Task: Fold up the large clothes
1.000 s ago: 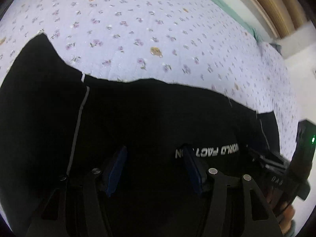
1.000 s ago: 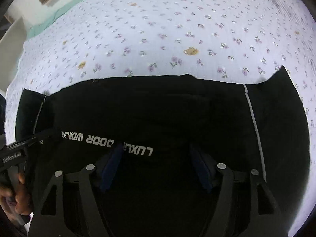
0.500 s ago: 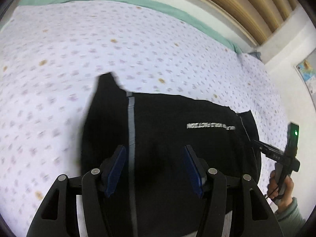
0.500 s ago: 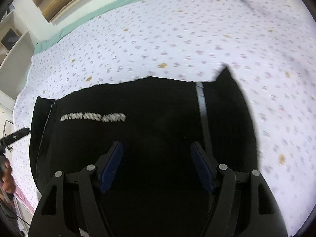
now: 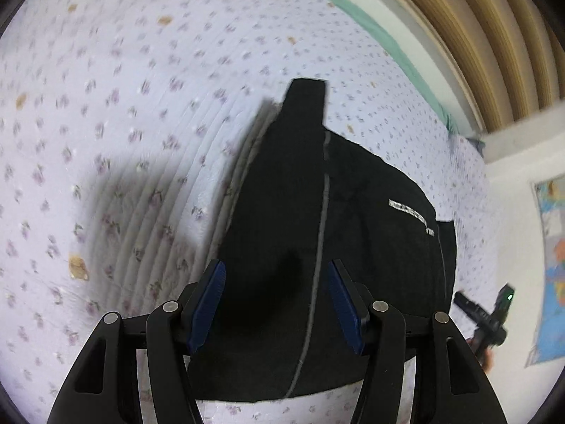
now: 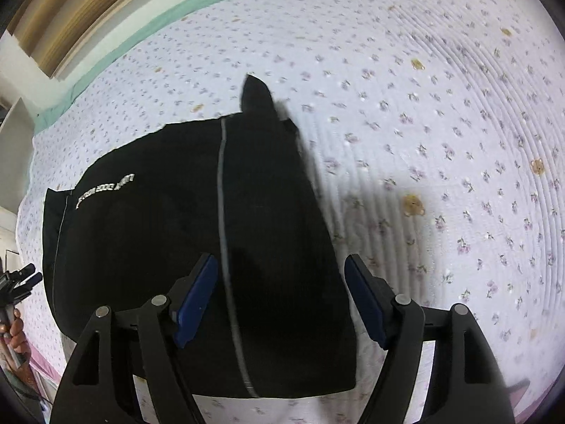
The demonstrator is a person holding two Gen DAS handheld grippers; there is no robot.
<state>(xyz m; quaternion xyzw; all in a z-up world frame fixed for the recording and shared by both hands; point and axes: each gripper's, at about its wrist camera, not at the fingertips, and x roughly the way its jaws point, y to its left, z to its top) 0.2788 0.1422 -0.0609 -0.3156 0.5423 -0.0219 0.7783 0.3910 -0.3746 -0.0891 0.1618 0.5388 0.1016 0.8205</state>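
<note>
A black garment (image 5: 317,219) with a thin grey stripe and white lettering (image 5: 411,215) lies folded on the floral bed sheet (image 5: 123,106), one narrow end sticking out at the far side. My left gripper (image 5: 276,265) hovers above its near part, open, blue pads (image 5: 208,304) clear of the cloth. In the right wrist view the same garment (image 6: 159,229) lies below my right gripper (image 6: 280,261); its jaws are opening, with nothing pressed between them. Each gripper also shows at the other view's edge: the right gripper (image 5: 469,305), the left gripper (image 6: 24,275).
The pale floral sheet (image 6: 441,123) spreads widely around the garment. A green band (image 6: 176,10) edges the bed's far side below wooden slats (image 5: 476,17). A map poster (image 5: 551,265) hangs on the white wall. A person's hand (image 6: 14,332) holds the left gripper.
Both grippers have drawn back and up from the garment and apart sideways, so much more of the bed shows. The right jaws stand wider. The garment stays flat on the sheet.
</note>
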